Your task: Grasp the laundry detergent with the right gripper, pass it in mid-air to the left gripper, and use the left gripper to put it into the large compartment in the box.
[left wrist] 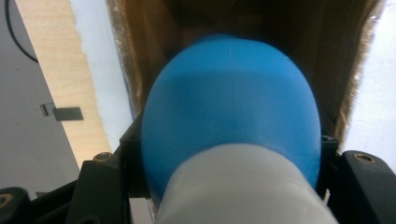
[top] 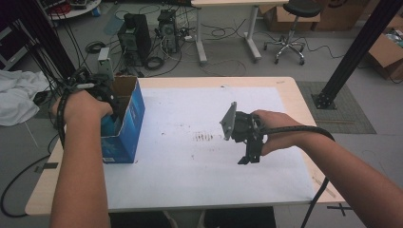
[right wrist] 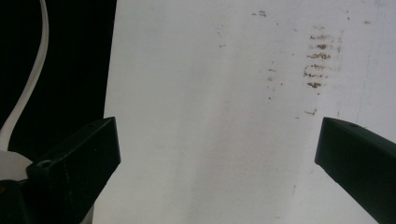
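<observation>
Left gripper [left wrist: 224,186] jaws clamp a rounded blue-and-white plastic object [left wrist: 231,112], centre frame, already inside the open blue cardboard box [top: 127,118] at left of the high view. Remaining, I'd judge: lower, release. Right gripper [right wrist: 217,144] jaws spread wide, idle over the stained white sheet [right wrist: 224,93].

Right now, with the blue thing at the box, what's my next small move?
Probably lower the left tongs a little deeper before opening: they're shut on the blue and white object, which sits at the open cardboard box mouth. Right tongs hang open over the paper.
</observation>
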Motion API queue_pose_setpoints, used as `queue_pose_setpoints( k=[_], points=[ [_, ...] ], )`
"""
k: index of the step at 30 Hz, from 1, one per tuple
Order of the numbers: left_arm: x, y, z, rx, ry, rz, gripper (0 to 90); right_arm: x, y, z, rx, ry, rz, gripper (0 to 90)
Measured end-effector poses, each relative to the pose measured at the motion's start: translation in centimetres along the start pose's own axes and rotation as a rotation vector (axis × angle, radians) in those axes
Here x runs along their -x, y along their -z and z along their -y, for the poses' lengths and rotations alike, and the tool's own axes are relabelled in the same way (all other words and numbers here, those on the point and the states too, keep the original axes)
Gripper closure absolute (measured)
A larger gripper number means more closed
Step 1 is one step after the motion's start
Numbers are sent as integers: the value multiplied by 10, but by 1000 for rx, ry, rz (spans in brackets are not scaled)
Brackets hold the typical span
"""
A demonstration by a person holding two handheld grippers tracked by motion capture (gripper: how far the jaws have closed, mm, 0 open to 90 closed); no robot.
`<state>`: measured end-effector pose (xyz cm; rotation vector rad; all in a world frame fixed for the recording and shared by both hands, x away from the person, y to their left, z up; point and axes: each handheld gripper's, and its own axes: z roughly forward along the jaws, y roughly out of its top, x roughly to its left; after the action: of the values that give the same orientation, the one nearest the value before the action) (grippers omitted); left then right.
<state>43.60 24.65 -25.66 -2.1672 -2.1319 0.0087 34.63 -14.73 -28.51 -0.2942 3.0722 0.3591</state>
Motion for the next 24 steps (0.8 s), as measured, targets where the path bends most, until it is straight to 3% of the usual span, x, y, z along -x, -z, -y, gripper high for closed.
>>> queue_pose_setpoints(
  k=[18,24],
  points=[
    [11,-30,-8,-6,-19,7,380,-1,-2,5,8,-7,-2,0],
    [10,-31,-7,8,-20,9,380,-1,-2,7,6,-12,-2,0]
  ],
)
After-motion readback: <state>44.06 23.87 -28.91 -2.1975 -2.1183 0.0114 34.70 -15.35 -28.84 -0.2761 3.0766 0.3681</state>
